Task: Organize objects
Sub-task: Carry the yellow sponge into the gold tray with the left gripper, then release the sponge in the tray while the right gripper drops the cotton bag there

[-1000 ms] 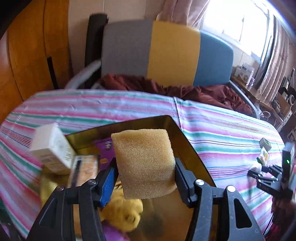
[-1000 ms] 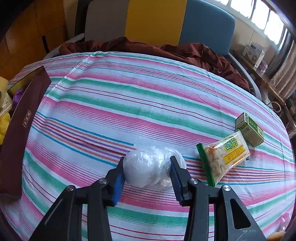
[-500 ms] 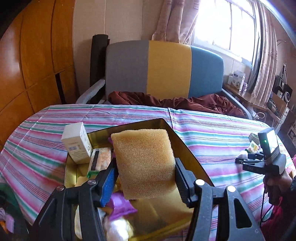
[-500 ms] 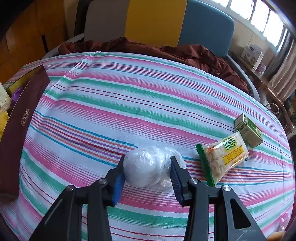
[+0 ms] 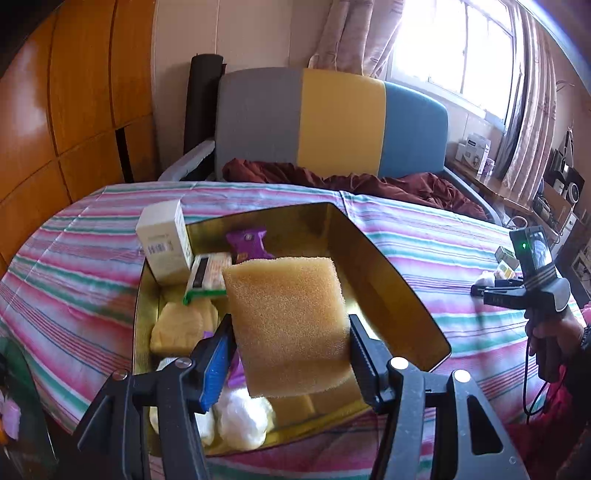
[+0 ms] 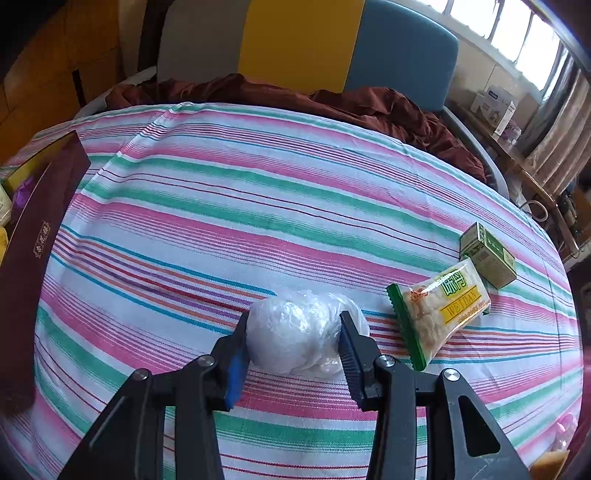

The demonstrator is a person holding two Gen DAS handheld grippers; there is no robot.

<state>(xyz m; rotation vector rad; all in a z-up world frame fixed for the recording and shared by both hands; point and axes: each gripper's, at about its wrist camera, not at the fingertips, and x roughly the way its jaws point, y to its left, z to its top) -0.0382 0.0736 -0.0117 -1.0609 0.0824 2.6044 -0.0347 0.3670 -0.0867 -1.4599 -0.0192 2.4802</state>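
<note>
Tri-colour chair [image 5: 332, 122], maroon cloth [image 5: 354, 184] on seat, curtains [image 5: 354, 33].

You are working over a table covered with a striped cloth [image 6: 280, 192] in pink, green and white. Lying directly on it at your left is a gold-lined tin box [image 5: 388, 280] with a dark maroon outer wall. Toward your right, a white plastic-wrapped bundle [image 6: 291, 336] is resting on the cloth, just beside it a green-edged snack packet [image 6: 439, 314], and touching that packet's far end a small green carton [image 6: 487, 254].
</note>
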